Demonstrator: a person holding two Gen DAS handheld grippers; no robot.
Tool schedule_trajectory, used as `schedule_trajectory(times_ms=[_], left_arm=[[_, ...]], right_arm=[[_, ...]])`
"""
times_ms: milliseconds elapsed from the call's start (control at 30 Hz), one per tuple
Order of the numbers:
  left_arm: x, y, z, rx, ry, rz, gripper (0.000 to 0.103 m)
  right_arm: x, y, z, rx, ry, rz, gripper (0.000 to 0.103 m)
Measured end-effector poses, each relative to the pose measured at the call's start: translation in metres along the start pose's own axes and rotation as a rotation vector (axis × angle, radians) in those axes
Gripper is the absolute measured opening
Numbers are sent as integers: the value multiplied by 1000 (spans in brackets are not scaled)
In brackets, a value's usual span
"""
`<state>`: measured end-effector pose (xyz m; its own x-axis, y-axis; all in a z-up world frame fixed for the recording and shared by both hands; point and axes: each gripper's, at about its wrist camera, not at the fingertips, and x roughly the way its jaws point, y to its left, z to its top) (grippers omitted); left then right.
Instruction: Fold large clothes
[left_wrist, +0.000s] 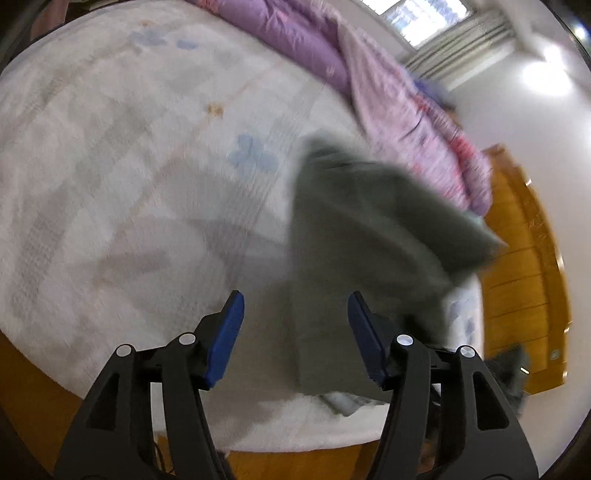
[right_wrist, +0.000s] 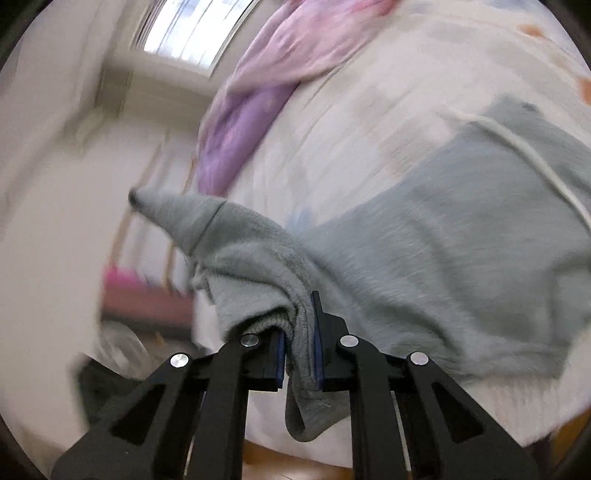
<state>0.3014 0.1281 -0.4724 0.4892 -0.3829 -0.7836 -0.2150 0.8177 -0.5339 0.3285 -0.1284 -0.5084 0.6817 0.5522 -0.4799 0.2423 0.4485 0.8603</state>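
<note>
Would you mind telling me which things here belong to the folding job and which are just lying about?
Part of the job:
- grey hoodie
- right gripper, shut on the hoodie's cuff
- left gripper, open, holding nothing
- bed cover, the folding surface

Just lying about:
- purple quilt
- wooden bed frame

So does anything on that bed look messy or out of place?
Mostly the grey sweatshirt: it lies rumpled near the bed's edge, one sleeve pinched up in the right gripper, its cuff dangling. The left gripper hangs open and empty. A purple quilt is heaped along the far side.
</note>
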Motion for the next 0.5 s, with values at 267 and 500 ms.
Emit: schedule_trajectory(times_ms=[267,500], left_arm=[[78,-48,-28,88,154,41,75],[133,-65,-51,170,268,109,81]], right_arm=[[-64,-86,18,270,-153,-99,11],[-59,-148,35,389,-65,-254,21]])
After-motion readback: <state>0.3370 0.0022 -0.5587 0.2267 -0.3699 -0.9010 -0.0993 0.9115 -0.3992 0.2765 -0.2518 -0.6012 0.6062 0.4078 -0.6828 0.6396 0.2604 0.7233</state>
